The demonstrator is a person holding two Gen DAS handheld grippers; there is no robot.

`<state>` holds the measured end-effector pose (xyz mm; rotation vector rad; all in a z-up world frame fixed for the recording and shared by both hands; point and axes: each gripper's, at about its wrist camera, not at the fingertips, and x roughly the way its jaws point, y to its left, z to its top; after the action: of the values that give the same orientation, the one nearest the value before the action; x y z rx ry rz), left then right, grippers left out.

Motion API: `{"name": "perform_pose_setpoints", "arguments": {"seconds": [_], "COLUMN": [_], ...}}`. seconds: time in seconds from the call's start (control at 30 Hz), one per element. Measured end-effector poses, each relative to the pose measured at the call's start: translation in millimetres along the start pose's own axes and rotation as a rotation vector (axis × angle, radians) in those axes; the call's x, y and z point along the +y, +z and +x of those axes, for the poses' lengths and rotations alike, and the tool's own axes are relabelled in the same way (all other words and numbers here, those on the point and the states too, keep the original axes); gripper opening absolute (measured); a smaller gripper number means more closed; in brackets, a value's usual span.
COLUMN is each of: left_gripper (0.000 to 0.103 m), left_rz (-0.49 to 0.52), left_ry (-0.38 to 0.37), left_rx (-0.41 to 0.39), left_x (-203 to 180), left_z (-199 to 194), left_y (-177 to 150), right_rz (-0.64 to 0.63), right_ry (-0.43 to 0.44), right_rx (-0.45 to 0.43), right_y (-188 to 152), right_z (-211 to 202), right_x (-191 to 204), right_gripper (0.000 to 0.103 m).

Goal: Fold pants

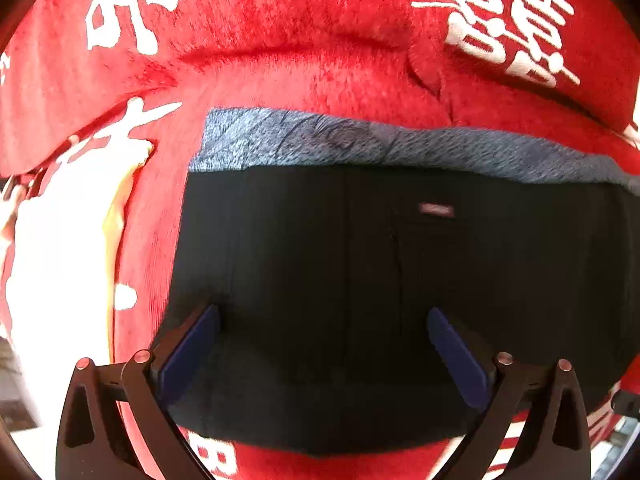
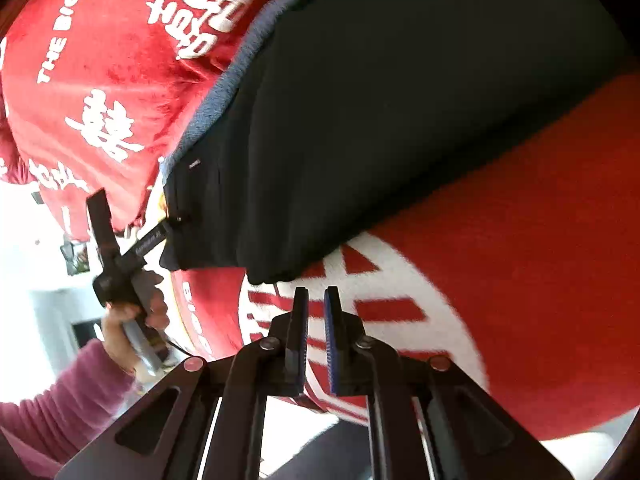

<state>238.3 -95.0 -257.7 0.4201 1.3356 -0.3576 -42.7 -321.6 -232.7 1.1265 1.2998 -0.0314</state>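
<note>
The black pants [image 1: 360, 264] lie folded in a flat block on a red blanket, with their blue-grey fleece lining [image 1: 360, 144] showing along the far edge. My left gripper [image 1: 322, 320] is open just above the near part of the pants, its blue pads [image 1: 192, 344] spread wide and holding nothing. In the right wrist view the pants [image 2: 380, 120] stretch up and to the right. My right gripper [image 2: 316, 300] is nearly shut and empty, just short of the pants' near corner. The left gripper [image 2: 168, 224] shows there at the pants' left end, held by a hand [image 2: 136, 316].
The red plush blanket [image 1: 320, 40] with white lettering covers the whole surface under the pants and is creased behind them. It also fills the right wrist view [image 2: 520, 260]. A pink-sleeved arm [image 2: 68, 392] comes in at the lower left. Bright floor lies past the blanket's edge.
</note>
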Motion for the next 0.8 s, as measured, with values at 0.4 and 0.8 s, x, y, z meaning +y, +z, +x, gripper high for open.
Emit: {"name": "perform_pose_setpoints", "arguments": {"seconds": [0.4, 0.8], "left_gripper": [0.103, 0.103], "left_rz": [0.128, -0.046], "left_ry": [-0.16, -0.033], "left_rx": [-0.127, -0.053], "left_x": [-152.5, -139.9], "left_z": [-27.2, 27.0], "left_y": [45.8, 92.8], "right_rz": [-0.187, -0.234], "right_ry": [-0.225, -0.493], "right_rx": [-0.191, -0.295], "right_y": [97.8, 155.0], "right_z": [-52.9, -51.4], "right_x": [18.3, -5.7], "right_gripper": [0.04, 0.034]}}
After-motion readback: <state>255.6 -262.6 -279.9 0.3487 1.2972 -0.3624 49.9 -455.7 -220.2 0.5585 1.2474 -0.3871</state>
